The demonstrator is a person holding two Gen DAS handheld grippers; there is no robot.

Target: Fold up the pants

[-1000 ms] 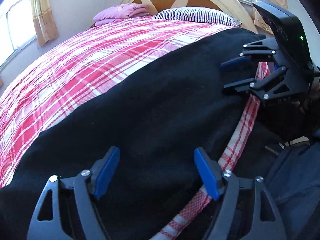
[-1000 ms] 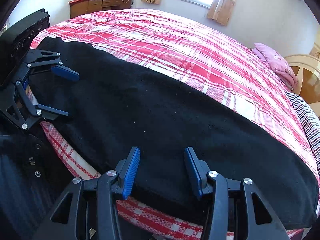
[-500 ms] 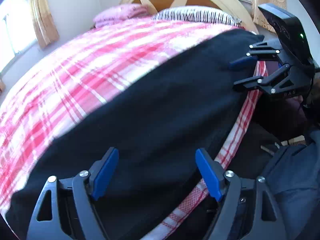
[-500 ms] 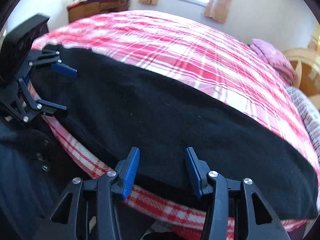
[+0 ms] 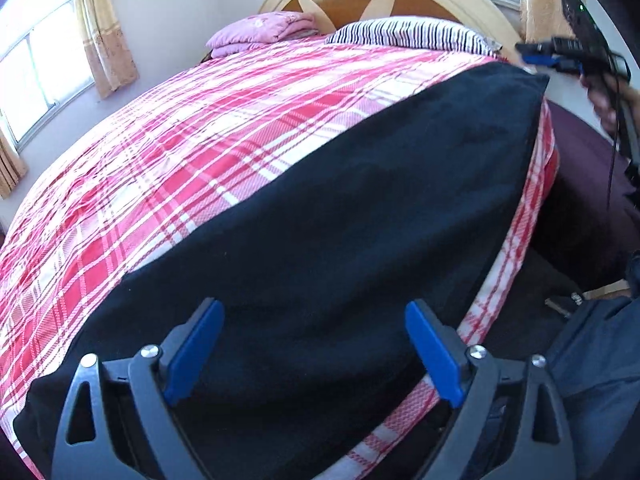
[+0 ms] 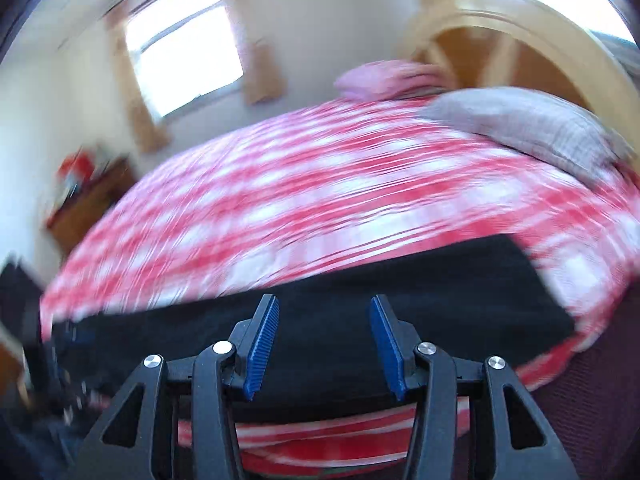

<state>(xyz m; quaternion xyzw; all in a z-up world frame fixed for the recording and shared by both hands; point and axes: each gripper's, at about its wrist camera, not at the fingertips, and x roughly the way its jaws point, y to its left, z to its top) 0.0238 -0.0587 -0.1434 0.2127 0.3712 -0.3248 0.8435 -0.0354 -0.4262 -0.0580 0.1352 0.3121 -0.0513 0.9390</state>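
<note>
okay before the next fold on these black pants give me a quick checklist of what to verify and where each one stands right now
1. Black pants lie flat along the near bed edge: ok.
2. Left gripper empty, jaws opening above the fabric: ok.
3. Right gripper empty, pads apart: ok.
4. Right gripper near the far pants end, seen from the left wrist: ok.
5. Right wrist view sharp enough to aim a grasp: not ok, heavily blurred.
6. Which pants end is the waistband: cannot tell.
7. Plaid bedspread has room for folding: ok.

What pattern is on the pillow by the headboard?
Dark and white stripes on the pillow, clearest in the left wrist view.
</note>
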